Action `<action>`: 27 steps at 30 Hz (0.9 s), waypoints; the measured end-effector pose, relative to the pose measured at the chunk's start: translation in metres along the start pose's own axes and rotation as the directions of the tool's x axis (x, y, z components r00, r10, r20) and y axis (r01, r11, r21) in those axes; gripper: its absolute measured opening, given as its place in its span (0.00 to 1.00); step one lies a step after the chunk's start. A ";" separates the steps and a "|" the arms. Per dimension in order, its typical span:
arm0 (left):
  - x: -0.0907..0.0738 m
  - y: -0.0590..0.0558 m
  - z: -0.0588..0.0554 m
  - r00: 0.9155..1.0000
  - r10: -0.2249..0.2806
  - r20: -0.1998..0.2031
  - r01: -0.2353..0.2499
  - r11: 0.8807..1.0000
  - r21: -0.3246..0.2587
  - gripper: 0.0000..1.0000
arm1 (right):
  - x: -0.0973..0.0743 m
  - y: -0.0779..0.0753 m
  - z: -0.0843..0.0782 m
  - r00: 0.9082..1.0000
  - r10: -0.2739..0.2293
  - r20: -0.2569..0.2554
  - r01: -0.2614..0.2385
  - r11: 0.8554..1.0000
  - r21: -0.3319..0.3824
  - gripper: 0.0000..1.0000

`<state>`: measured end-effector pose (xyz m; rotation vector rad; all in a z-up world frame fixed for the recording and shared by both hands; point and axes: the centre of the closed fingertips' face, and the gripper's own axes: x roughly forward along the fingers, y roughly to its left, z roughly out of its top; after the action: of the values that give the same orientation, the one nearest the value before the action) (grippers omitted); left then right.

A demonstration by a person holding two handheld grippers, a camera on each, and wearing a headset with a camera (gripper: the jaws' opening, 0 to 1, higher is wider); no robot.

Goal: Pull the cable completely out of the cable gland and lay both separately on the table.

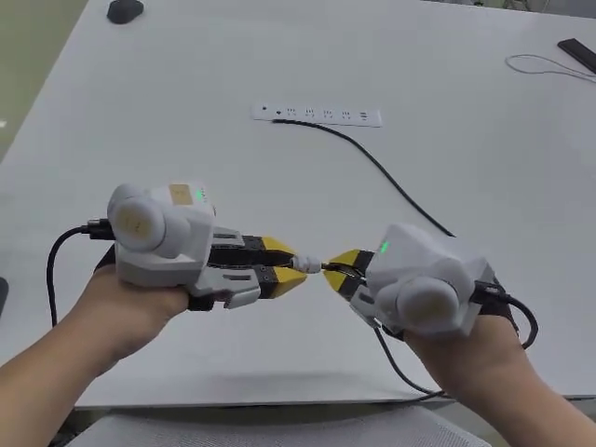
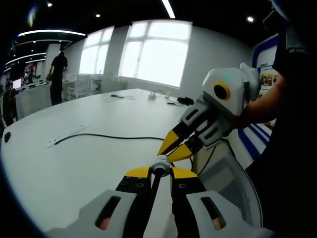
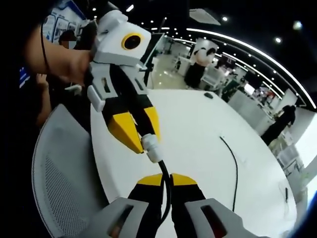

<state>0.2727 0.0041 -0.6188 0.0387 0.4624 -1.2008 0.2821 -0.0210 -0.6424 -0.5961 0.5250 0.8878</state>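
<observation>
White plastic cable gland (image 1: 305, 264) pinched at the yellow tips of the left gripper (image 1: 297, 267), fingers pressed against its sides, in mid-air above the counter (image 1: 186, 112) near its 6 o'clock edge. Black cable (image 3: 164, 170) running from the gland's 3 o'clock end in the head view, straight into the right gripper (image 1: 331, 271), fingers clamped together on it. Cable seated in the gland, not yet pulled out. Tips of both grippers nearly touching, pointed at each other. Farther up the counter, at 12 o'clock from the grippers, a white power strip (image 1: 317, 115), black cord (image 1: 391, 182) trailing toward 4 o'clock. Dark mouse (image 1: 124, 10) at 11 o'clock.
</observation>
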 end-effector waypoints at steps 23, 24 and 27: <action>-0.004 -0.003 0.005 1.000 0.013 0.027 -0.013 1.000 0.008 0.15 | 0.005 -0.023 -0.075 0.997 -0.025 -0.068 0.055 0.867 0.495 0.00; -0.004 -0.003 0.005 1.000 0.013 0.027 -0.013 1.000 0.008 0.15 | 0.004 -0.024 -0.078 0.997 -0.025 -0.070 0.057 0.862 0.503 0.00; -0.003 -0.004 0.005 1.000 0.010 0.028 -0.010 1.000 0.011 0.15 | 0.006 -0.025 -0.091 0.997 -0.022 -0.080 0.065 0.811 0.582 0.00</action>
<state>0.2696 0.0037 -0.6120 0.0336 0.4301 -1.1929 0.2901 -0.0912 -0.7053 -0.0692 0.8058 0.6120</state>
